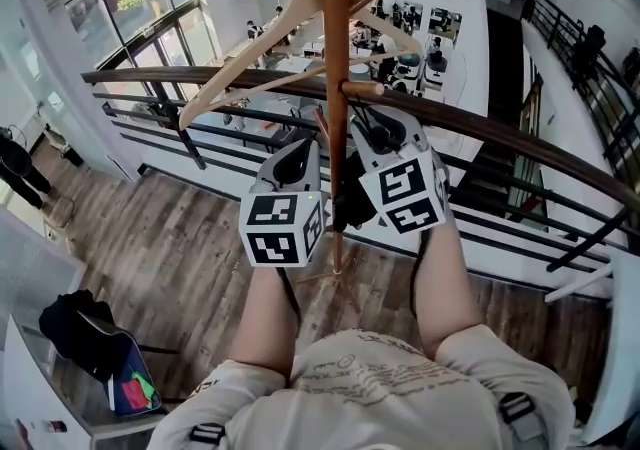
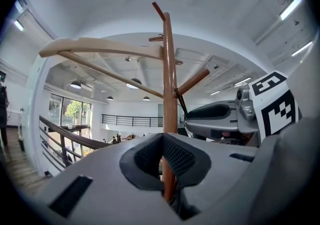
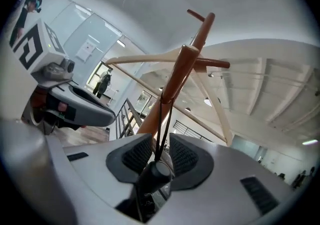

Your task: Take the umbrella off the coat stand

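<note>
A wooden coat stand's pole [image 1: 333, 38] rises between my two grippers. A black folded umbrella [image 1: 348, 200] hangs beside it by a thin strap [image 3: 162, 124] looped over a short peg [image 1: 362, 88]. My right gripper [image 3: 161, 151] is open, with the strap and the umbrella's round black handle end [image 3: 155, 174] between its pads, which do not press on either. It sits right of the pole in the head view [image 1: 375, 128]. My left gripper [image 2: 162, 144] is shut with nothing in it, its tips just short of the pole [image 2: 169, 69], on the pole's left [image 1: 300, 150].
A pale wooden hanger [image 1: 290, 28] hangs on an upper peg, reaching out to the left. Behind the stand runs a dark balcony railing [image 1: 500, 128] over a lower floor. A black bag [image 1: 80, 333] lies on a table at lower left. A person [image 1: 15, 163] stands far left.
</note>
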